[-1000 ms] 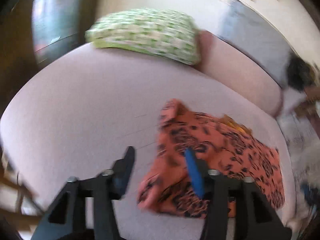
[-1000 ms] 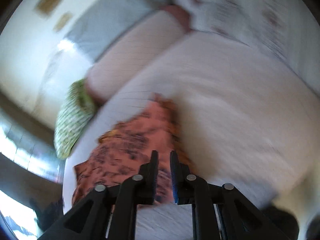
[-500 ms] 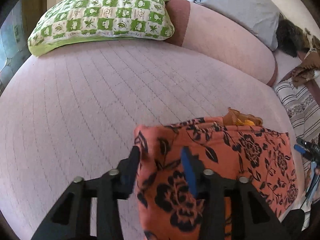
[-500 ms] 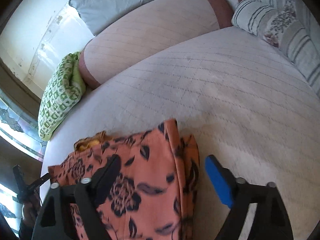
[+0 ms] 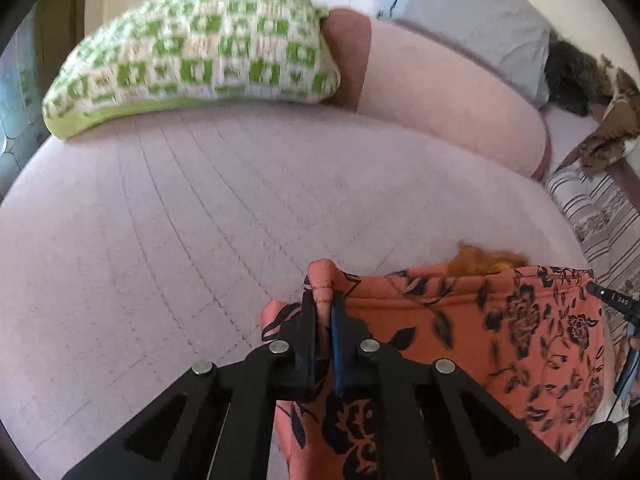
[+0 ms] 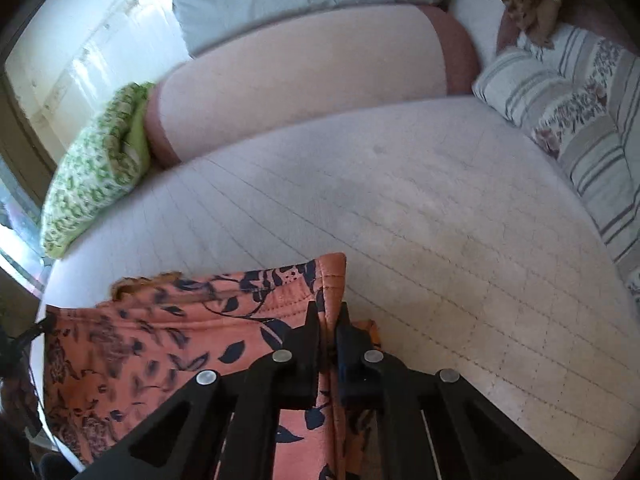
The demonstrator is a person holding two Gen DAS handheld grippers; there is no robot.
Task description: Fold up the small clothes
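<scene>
Pale quilted mattress [image 5: 200, 208] fills both views, backed by a pink bolster [image 5: 448, 92] at the far side. Far left lies a green-and-white checked pillow [image 5: 192, 56] — its pattern is blurred. The left gripper [image 5: 324, 312] is clamped on the near-left hem corner of the orange floral garment [image 5: 500, 340], which lies at the near edge of the mattress; the pinched fold stands up between the jaws. At the right edge of the left view a dark device [image 5: 612, 300] carries small pale characters, too small to read. The right gripper [image 6: 329, 316] is closed on the garment's opposite corner, its cloth bunched between the jaws. A striped pillow [image 6: 576, 120] sits far right. An orange-yellow item [image 5: 486, 260] behind the garment is largely hidden — unidentifiable. No brands or labels are legible.
</scene>
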